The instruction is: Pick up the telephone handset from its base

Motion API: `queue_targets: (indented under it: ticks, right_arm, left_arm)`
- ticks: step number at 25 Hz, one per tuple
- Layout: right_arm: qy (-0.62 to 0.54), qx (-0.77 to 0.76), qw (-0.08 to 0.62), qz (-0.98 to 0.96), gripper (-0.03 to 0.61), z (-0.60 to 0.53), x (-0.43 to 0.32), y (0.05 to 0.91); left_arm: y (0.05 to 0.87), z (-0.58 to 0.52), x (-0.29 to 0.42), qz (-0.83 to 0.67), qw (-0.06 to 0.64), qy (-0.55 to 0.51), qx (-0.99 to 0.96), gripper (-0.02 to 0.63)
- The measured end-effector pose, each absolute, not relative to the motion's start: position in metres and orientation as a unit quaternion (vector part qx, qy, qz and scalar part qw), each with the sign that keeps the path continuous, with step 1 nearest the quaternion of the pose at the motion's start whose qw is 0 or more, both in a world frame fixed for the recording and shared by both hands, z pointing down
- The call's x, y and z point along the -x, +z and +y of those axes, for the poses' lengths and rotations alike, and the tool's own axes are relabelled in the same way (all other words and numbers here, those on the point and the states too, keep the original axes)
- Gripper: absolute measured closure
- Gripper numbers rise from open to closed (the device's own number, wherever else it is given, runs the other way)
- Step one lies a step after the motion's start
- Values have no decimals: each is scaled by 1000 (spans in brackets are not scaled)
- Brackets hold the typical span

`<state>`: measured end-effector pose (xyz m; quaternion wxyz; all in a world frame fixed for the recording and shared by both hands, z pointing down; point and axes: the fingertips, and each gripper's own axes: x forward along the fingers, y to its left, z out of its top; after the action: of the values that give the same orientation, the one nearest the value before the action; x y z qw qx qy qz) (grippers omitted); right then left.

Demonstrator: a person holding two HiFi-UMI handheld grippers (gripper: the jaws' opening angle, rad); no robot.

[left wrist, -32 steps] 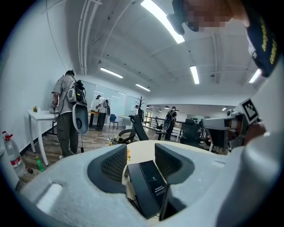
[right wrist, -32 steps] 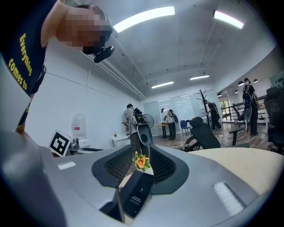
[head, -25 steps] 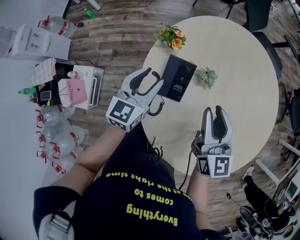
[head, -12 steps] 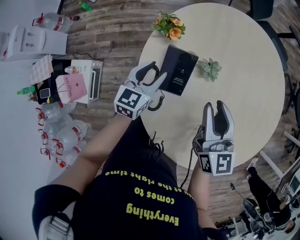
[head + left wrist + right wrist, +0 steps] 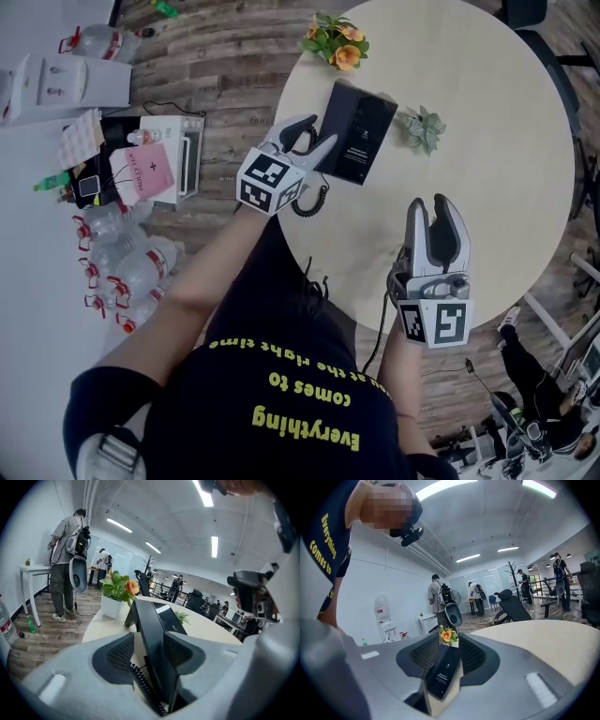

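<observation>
Holds left gripper (image 5: pixel 315 137) far out ahead on outstretched left forearm (image 5: pixel 192 286), tipped nose-down, marker cube just behind claw, with jaws apart, not clamped. Holds right gripper (image 5: pixel 432 208) close in front of torso, near level, pointing ahead, with jaws spread wide, pads well apart. Tucks right forearm (image 5: pixel 397 373) straight behind that claw.

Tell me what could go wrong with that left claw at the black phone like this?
1. The fingers of the left gripper straddle the edge of the telephone, with the coiled cord between them; closing might pinch the cord instead.
2. The telephone sits near the rim of the table; a tug on the cord could drag it off.
3. The flower pot stands close behind; a shove might tip it.
</observation>
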<state>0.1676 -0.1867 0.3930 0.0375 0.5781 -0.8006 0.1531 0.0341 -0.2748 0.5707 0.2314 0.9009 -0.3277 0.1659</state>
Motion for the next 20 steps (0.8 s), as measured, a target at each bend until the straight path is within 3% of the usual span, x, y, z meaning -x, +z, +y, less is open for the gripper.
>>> queue_targets:
  ticks: [20]
  right_arm:
    - [154,-583,38,-797,442,-182,-169,393]
  left_arm:
    - [580,-276,-54,-261,321,157,-897,410]
